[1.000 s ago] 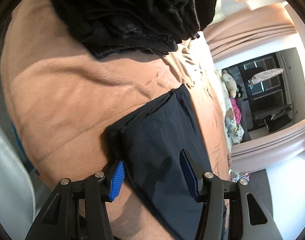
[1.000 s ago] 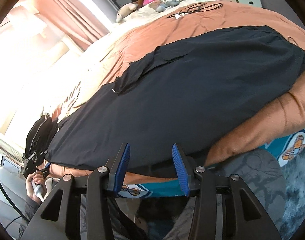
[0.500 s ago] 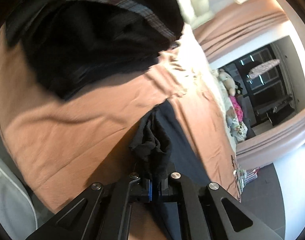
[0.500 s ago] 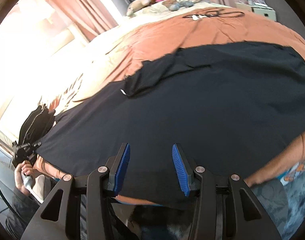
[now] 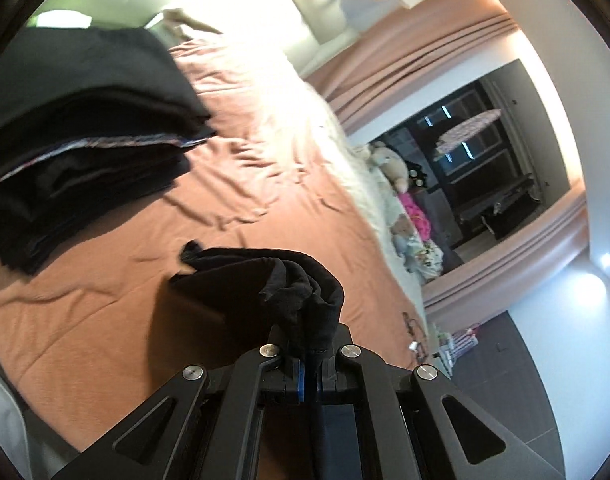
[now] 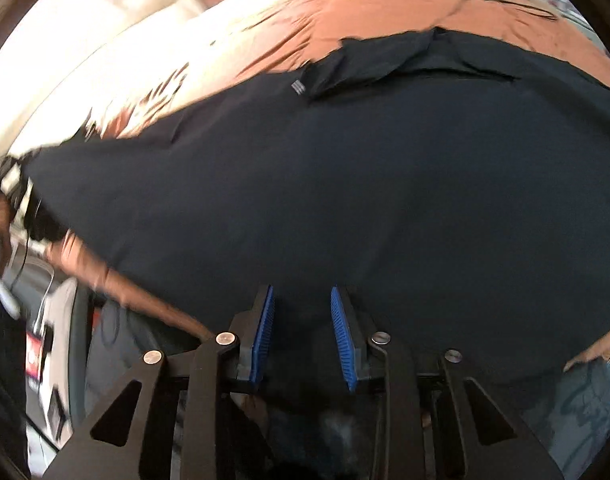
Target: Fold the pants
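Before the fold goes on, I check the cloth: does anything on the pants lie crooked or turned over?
Yes. On the pants, a flap at the far edge lies turned over onto the cloth, so that edge is not flat.

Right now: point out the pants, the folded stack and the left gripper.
pants [image 6: 345, 200], right wrist view, middle of the spread dark cloth
folded stack [image 5: 85, 152], left wrist view, its layered side
left gripper [image 5: 311, 376], left wrist view, between the fingers shut on pants cloth
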`<move>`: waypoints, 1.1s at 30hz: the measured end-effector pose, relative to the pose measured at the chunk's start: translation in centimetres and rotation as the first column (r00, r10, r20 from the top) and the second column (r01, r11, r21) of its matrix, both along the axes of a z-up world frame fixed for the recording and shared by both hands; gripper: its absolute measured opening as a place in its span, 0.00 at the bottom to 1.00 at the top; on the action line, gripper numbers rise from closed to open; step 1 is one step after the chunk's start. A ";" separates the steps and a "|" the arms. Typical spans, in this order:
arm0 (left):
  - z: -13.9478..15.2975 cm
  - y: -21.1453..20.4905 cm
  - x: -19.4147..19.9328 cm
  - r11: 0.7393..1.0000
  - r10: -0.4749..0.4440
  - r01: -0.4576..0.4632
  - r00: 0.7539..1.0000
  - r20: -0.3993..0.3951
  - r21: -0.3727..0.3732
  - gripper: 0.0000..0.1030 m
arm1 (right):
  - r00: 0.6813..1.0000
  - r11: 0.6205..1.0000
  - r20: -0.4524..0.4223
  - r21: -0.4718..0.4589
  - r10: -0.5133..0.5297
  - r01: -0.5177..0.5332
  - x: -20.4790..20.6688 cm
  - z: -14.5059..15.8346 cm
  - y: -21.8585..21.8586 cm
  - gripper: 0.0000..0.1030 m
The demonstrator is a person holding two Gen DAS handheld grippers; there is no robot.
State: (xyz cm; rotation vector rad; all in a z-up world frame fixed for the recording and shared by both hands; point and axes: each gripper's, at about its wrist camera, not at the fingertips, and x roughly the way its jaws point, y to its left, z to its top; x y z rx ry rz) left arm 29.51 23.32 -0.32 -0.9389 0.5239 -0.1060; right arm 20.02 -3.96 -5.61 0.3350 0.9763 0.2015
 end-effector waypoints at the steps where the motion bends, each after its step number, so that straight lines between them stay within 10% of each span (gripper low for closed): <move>1: 0.5 -0.2 0.0 1.000 -0.006 0.006 1.000 0.010 -0.003 0.02 | 1.000 1.000 -0.005 0.007 0.008 -0.008 0.1 0.4 -0.2 0.19; 25: 10.5 -6.7 2.5 0.984 -0.176 0.174 0.968 0.179 0.024 0.02 | 0.996 0.996 -0.033 0.034 -0.087 0.088 15.3 0.4 0.2 0.18; 33: 15.6 -10.8 3.4 0.968 -0.250 0.238 0.939 0.237 0.079 0.02 | 0.997 0.993 -0.048 0.091 -0.065 0.069 14.3 -0.8 0.8 0.18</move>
